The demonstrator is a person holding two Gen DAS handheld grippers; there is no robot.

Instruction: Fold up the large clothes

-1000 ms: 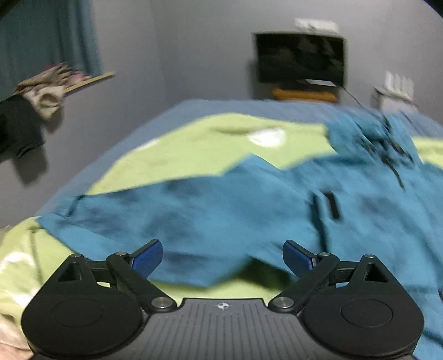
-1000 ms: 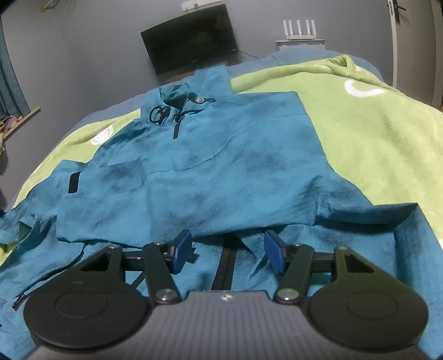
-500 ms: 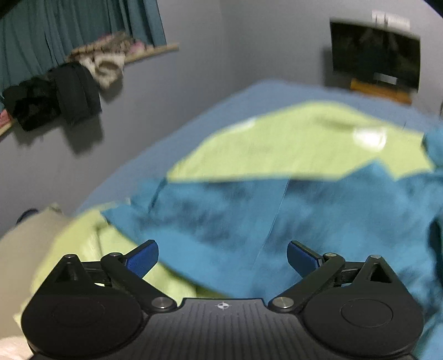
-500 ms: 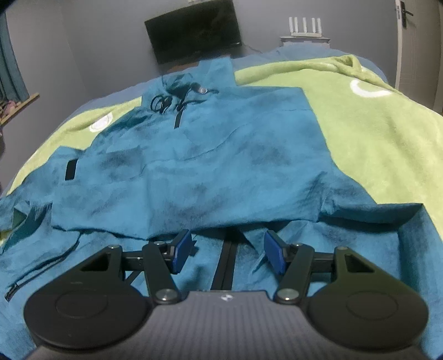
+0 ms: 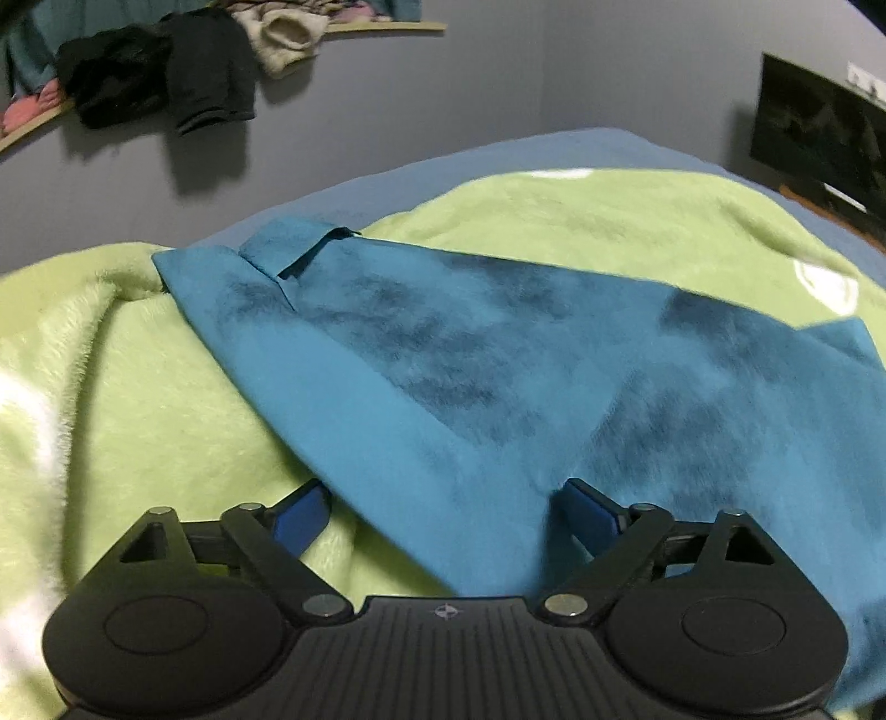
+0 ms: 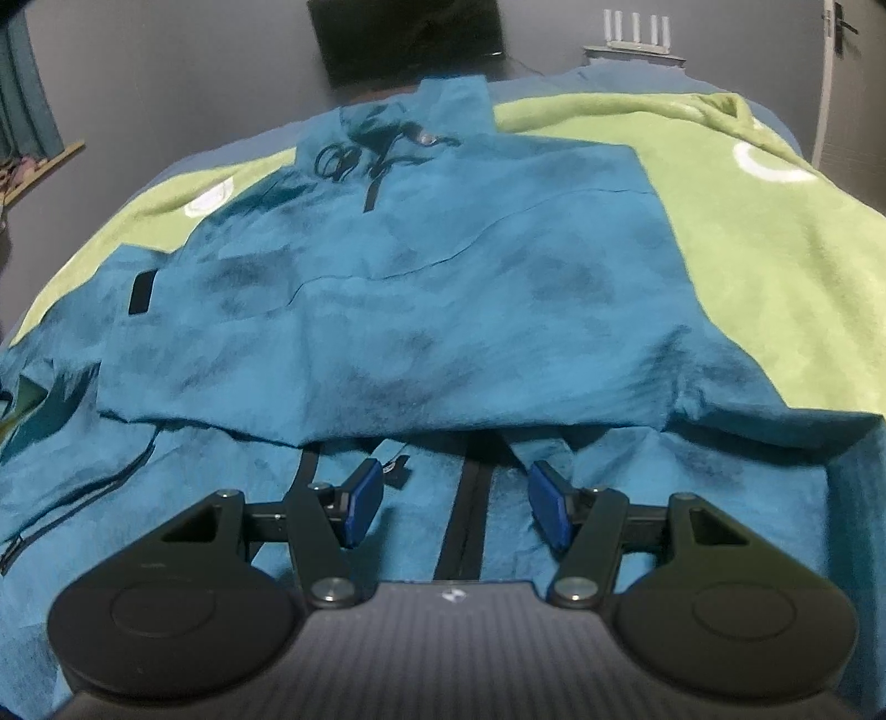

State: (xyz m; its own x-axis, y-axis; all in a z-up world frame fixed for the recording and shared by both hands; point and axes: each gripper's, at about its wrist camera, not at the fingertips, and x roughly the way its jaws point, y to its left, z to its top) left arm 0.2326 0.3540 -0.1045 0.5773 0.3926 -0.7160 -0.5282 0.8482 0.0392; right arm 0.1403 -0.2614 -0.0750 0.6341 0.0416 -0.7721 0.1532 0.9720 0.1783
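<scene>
Lying across the green fleece blanket (image 5: 166,399) on the bed, the teal jacket (image 6: 443,277) is spread with its upper body folded down over the lower part, the collar and its dark drawstrings (image 6: 354,160) pointing to the far wall. In the left wrist view, a sleeve (image 5: 443,354) of the jacket runs from its cuff, far left, toward the near right. The left claw (image 5: 443,512) stands low over the near edge of this sleeve; its jaws are wide but closing, with the cloth edge between them, and the blue pads (image 5: 302,515) do not press it. On the wall behind, dark clothes (image 5: 160,91) hang from a wooden shelf (image 5: 387,26). In the right wrist view, the right claw (image 6: 457,501) hovers over the lower front of the jacket, about half open, released, with the black zipper band (image 6: 470,515) seen between its jaws; the pads do not grip it. A black pocket patch (image 6: 143,291) sits on the left side of the cloth. Farther back stand a dark screen (image 6: 410,33) and, to the right, a white router (image 6: 637,33).
</scene>
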